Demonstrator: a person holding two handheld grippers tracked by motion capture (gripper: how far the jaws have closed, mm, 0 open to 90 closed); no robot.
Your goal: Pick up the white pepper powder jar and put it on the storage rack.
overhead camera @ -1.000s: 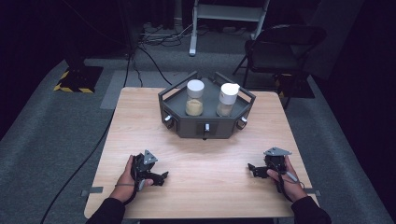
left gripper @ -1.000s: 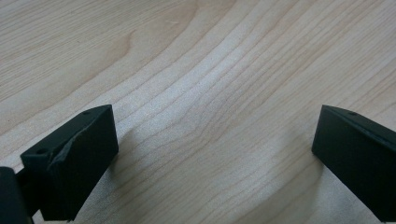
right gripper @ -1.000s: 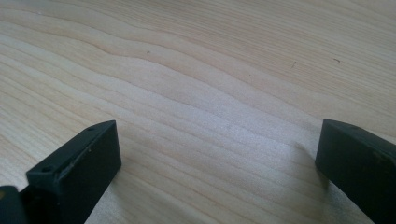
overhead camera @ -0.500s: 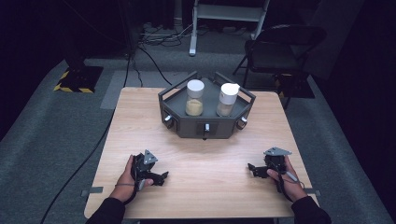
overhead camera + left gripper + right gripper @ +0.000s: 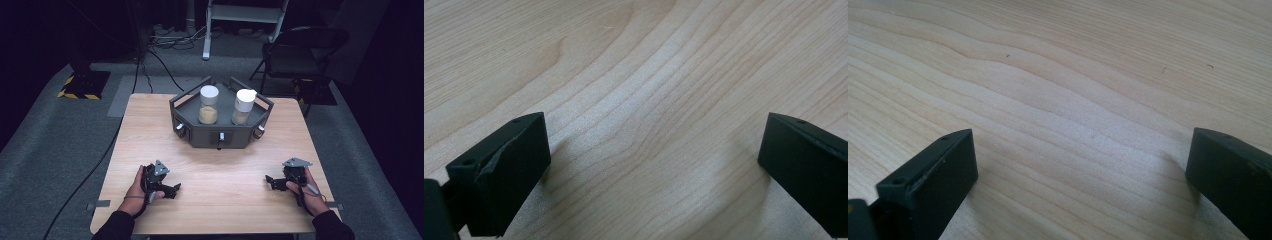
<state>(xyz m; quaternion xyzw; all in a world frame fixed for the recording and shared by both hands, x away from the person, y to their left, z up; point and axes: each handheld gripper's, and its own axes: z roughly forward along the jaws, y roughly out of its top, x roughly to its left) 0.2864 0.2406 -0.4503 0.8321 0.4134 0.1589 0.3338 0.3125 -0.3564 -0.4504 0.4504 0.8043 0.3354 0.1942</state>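
**Both tongs rest wide open on the desk, jars waiting in the tray**

The wooden desk [image 5: 215, 150] spreads before you, its pale grain running under both hands. Toward its far edge sits a dark grey angular tray [image 5: 220, 132], and inside it two clear jars stand upright and side by side: the left jar [image 5: 208, 104] with a white lid and tan contents, and the right jar [image 5: 243, 106], also white-topped and partly filled with a paler stuff. Both are well apart from your hands. At the near left, your left hand [image 5: 136, 187] holds the left tongs [image 5: 651, 165] low on the wood, jaws spread wide with nothing between them but bare grain. At the near right, your right hand [image 5: 307, 192] holds the right tongs [image 5: 1080, 170] the same way, jaws far apart and gripping nothing, pointing inward across the desk.
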